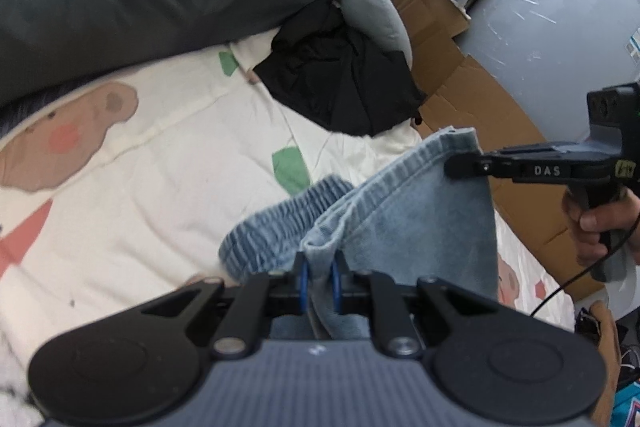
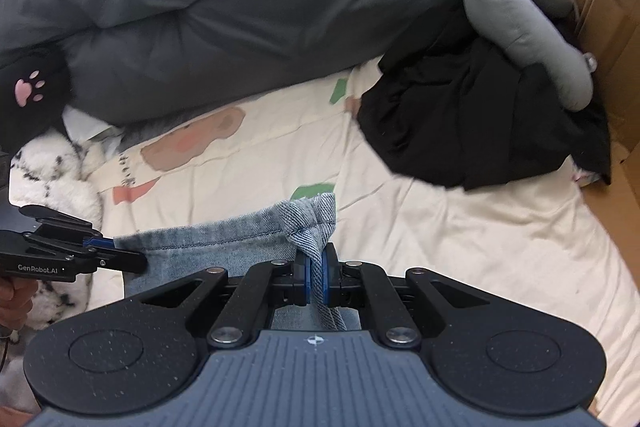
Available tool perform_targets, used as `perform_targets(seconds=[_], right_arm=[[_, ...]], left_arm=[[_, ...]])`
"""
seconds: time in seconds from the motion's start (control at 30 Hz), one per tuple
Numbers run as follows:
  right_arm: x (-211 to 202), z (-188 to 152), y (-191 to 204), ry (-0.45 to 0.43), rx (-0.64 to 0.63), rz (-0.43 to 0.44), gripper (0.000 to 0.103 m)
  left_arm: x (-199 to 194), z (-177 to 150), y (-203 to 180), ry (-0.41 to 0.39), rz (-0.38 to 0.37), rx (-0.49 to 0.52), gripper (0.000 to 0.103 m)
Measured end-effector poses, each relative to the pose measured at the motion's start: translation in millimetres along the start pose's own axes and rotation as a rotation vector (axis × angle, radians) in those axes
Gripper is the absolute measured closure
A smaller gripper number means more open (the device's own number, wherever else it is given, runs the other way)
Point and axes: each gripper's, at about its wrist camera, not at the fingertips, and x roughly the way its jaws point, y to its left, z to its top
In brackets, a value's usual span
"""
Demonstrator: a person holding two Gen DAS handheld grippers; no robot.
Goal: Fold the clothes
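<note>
A light blue denim garment (image 1: 420,211) hangs stretched between my two grippers above the cream printed bedsheet (image 1: 160,163). My left gripper (image 1: 319,267) is shut on one end of its top hem. My right gripper (image 1: 452,165) comes in from the right, shut on the other corner. In the right wrist view, my right gripper (image 2: 317,267) pinches a bunched denim corner (image 2: 316,223), and my left gripper (image 2: 138,261) holds the hem at the left. An elastic ribbed waistband (image 1: 280,227) sags behind the held edge.
A black garment (image 2: 480,123) lies crumpled on the sheet at the far right, with a grey plush toy (image 2: 520,19) on it. A dark grey duvet (image 2: 240,7) fills the back. Cardboard (image 1: 460,67) and a grey panel (image 1: 560,19) stand beside the bed. A white fluffy blanket (image 2: 60,179) lies left.
</note>
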Motion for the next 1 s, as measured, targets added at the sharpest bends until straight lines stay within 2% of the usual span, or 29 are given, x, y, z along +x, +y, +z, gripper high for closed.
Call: perform_targets(seconds=[0.47, 0.73, 0.83, 0.87, 0.9, 0.97, 1.0], right_arm=[[39, 14, -19, 0.073, 0.021, -0.103, 0.099], [68, 14, -27, 0.101, 0.05, -0.136, 0.099], [74, 16, -28, 0.119, 0.069, -0.18, 0.091], [73, 17, -29, 0.111, 0.089, -0.195, 0.084], [70, 17, -31, 0.098, 0.113, -0.203, 0.072], [62, 16, -36, 0.067, 0.16, -0.199, 0.061], [59, 15, -37, 0.055, 0.17, -0.202, 0.061]], left_arm=[[33, 24, -8, 0.026, 0.065, -0.009, 0.092], [51, 20, -6, 0.023, 0.121, 0.054, 0.09], [50, 22, -3, 0.026, 0.126, 0.025, 0.081], [48, 24, -3, 0.021, 0.13, 0.024, 0.081], [44, 25, -3, 0.009, 0.137, 0.036, 0.08], [36, 28, -4, -0.012, 0.147, 0.057, 0.079], [33, 29, -4, -0.016, 0.144, 0.06, 0.079]])
